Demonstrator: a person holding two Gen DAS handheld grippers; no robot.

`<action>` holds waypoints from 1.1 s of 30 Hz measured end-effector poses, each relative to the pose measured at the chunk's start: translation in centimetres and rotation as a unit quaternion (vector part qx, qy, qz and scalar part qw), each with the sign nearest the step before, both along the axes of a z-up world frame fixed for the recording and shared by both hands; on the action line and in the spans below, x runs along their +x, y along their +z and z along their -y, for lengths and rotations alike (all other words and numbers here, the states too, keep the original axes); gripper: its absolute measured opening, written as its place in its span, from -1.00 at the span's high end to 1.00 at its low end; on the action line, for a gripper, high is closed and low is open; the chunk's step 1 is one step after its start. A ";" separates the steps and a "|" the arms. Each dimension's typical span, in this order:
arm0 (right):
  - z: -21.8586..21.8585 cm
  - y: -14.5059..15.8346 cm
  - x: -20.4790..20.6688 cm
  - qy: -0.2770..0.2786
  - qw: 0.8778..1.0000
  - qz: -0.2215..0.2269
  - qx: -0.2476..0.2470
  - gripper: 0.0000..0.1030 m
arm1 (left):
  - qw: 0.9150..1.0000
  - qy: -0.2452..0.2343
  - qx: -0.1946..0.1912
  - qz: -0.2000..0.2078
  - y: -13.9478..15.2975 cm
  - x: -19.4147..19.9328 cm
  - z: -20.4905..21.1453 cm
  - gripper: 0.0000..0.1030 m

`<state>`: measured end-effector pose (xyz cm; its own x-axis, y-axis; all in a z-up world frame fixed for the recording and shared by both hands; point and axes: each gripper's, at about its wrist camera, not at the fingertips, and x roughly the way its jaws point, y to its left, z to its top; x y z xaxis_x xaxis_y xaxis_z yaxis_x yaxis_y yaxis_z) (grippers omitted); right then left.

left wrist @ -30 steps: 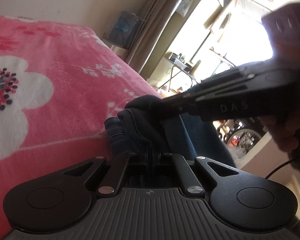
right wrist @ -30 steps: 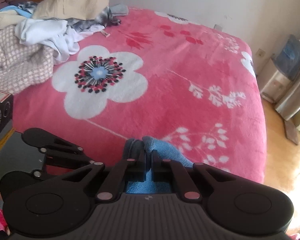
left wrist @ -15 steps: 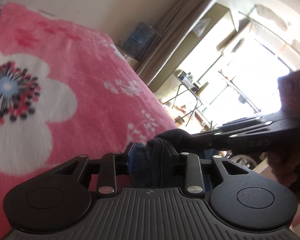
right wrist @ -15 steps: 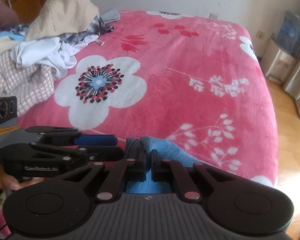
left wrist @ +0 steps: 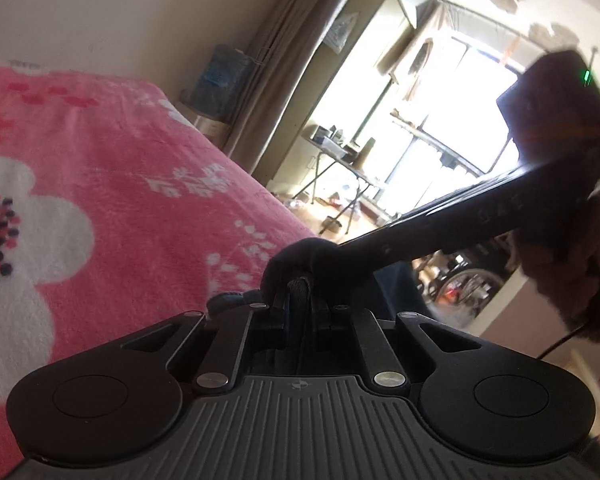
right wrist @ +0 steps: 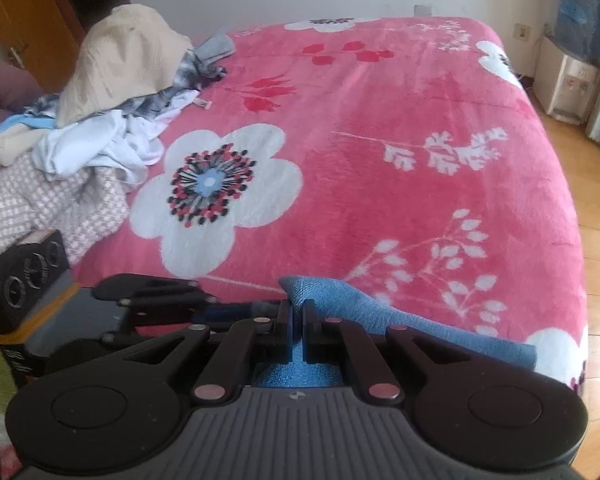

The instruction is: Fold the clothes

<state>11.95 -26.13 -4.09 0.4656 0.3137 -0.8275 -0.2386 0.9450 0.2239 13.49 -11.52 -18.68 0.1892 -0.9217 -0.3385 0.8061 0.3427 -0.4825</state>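
Blue knit cloth (right wrist: 384,312), pinched at one bunched edge between the clenched fingers of the right gripper (right wrist: 297,316), draped from there across the near edge of the pink flowered blanket (right wrist: 380,152) and trailing toward the blanket's near right corner. Same cloth, dark against the window light in the left wrist view, bunched just off the blanket's near edge (left wrist: 300,264) and caught between the closing fingers of the left gripper (left wrist: 299,306), a fold of fabric standing up in the narrow gap. Right gripper reaching in from the right of that view, its long black body slanting down to the bunch. Left gripper (right wrist: 236,310) lying level beside the right one, fingertips almost meeting at the cloth. Heap of unfolded clothes (right wrist: 100,120) piled at the blanket's far left side, well apart from the cloth.
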 end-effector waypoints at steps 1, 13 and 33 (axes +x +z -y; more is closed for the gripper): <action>-0.1 0.1 -0.1 0.004 1.000 0.001 0.001 0.92 | 1.000 0.002 -0.001 0.000 0.0 0.2 0.1 0.87; 2.4 -1.8 1.5 -0.073 0.991 -0.049 0.097 0.82 | 0.987 0.028 -0.047 -0.149 -3.0 4.1 -1.2 0.81; 2.6 -0.9 -1.2 -0.036 0.997 0.023 0.071 0.84 | 0.958 -0.020 -0.072 -0.275 -2.8 0.4 -5.0 0.46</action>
